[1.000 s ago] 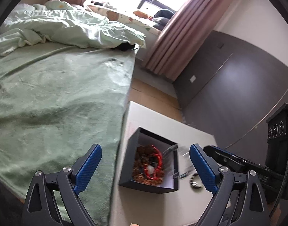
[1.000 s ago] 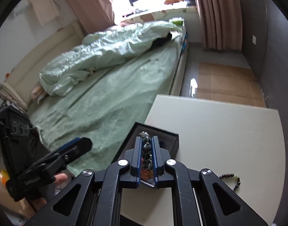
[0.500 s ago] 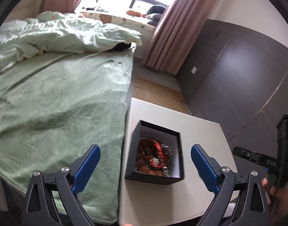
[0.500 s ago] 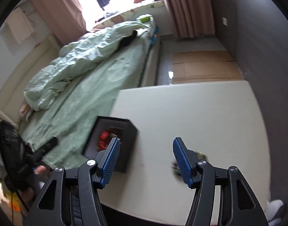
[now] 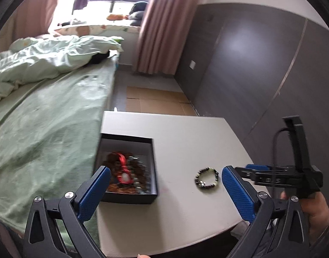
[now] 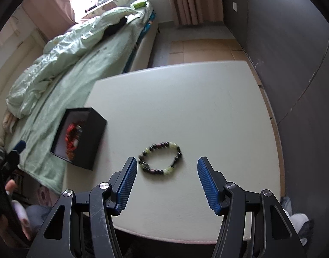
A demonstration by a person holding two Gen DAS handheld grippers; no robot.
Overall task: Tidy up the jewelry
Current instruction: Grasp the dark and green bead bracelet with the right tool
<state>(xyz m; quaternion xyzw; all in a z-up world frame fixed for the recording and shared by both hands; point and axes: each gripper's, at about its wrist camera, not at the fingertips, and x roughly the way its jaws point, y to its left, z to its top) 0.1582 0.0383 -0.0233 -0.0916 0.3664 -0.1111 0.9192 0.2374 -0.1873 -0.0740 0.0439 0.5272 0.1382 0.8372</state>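
Bed [image 5: 46,111] with green sheet and rumpled quilt [image 5: 41,62] lies left of the table [image 5: 181,133], its edge running along the table's left side; black box [image 5: 128,165] sits on the table at that left edge, lid off, white lining showing, holding a heap of brownish beads and one red piece [image 5: 123,167], details blurred; left gripper [image 5: 164,185] hangs over the table's near edge, jaws spread wide and empty, its left pad low in front of the box's near left corner; bracelet [image 5: 207,177] of dark and pale green beads lies flat on the table right of the box, apart from it, in a closed loop; right gripper [image 6: 165,176] hovers over the table's near edge, jaws wide apart and holding nothing, bracelet [image 6: 161,158] lying just ahead of the gap between the pads, nearer the left pad, not touched; from that view the box [image 6: 80,137] stands at the table's left edge, well left of the bracelet; dark wall panels [image 5: 261,68] rise right of the table; pink curtain [image 5: 158,28] and bright window beyond its far side.
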